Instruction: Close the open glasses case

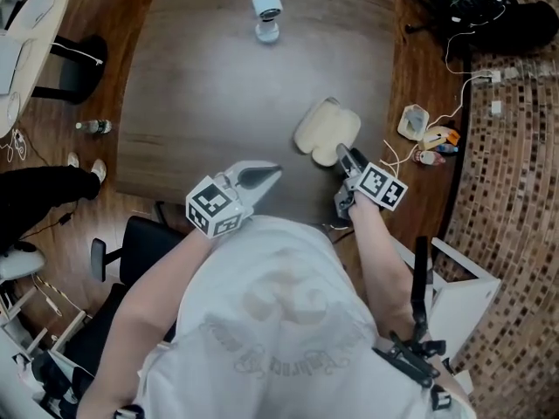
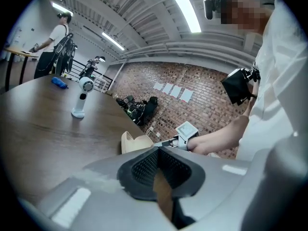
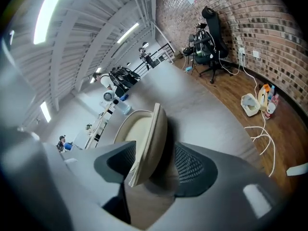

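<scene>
A cream glasses case [image 1: 325,132] lies open on the dark wooden table [image 1: 210,85], towards its near right. My right gripper [image 1: 348,160] is at the case's near edge. In the right gripper view the raised lid [image 3: 150,138] stands edge-on between the open jaws of the right gripper [image 3: 154,162], close to the left pad and apart from the right one. My left gripper [image 1: 272,173] hovers over the table left of the case, its fingertips together and nothing in them. From the left gripper [image 2: 158,150] view the case [image 2: 134,142] and the right gripper [image 2: 168,142] show ahead.
A white device on a stand [image 1: 267,16] is at the table's far side. A black office chair [image 1: 131,243] sits at the near left. On the floor to the right are cables and small items [image 1: 424,133] and a black bag [image 1: 489,11].
</scene>
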A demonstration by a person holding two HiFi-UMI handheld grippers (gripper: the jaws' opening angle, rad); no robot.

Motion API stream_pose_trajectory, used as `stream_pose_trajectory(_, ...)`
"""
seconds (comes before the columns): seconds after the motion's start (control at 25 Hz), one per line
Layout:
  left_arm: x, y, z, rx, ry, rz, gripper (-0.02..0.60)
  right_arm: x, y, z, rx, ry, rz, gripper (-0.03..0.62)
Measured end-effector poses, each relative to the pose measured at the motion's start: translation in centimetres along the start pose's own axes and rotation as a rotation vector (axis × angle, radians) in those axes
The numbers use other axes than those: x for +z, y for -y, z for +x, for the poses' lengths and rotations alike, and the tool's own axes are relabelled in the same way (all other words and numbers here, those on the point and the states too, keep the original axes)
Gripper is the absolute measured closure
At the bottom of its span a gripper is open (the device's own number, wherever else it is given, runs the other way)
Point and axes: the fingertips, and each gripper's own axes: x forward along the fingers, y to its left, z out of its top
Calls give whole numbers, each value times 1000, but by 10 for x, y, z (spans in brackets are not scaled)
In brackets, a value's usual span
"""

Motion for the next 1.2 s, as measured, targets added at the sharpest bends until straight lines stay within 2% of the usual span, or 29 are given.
stream_pose_trajectory(0.12,-1,-3,-5,20,15,-3,575,0,8,9,-16,-4,50,340)
stream_pose_trajectory(0.16,-1,-4,-7,23,19,-3,575,2,11,10,-19,13,71,364)
stream_pose_trajectory(0.24,-2,-7,-13,28,26,-4,575,6,14,10,-16,57,111,462)
stream_pose_trajectory(0.28,-2,-9,-16,31,30,-6,575,7,14,10,-12,73,126,477)
stream_pose_trajectory(0.48,0,-14,-27,38,45,-10,575,6,8,6,-9,65,124,478)
stream_pose_trajectory(0.76,-3,-10,-25,5,32,-1,575,7,16,-19,-30,31,51,477)
stream_pose_trajectory(0.88,-6,-7,-20,-10,23,2,575,12,26,-33,-65,21,9,477)
stream_pose_trajectory(1.04,-6,0,-16,-34,14,11,575,11,31,-46,-127,-21,-87,473)
stream_pose_trajectory(1.2,-7,4,-15,-42,11,16,575,7,17,-48,-152,-48,-181,459)
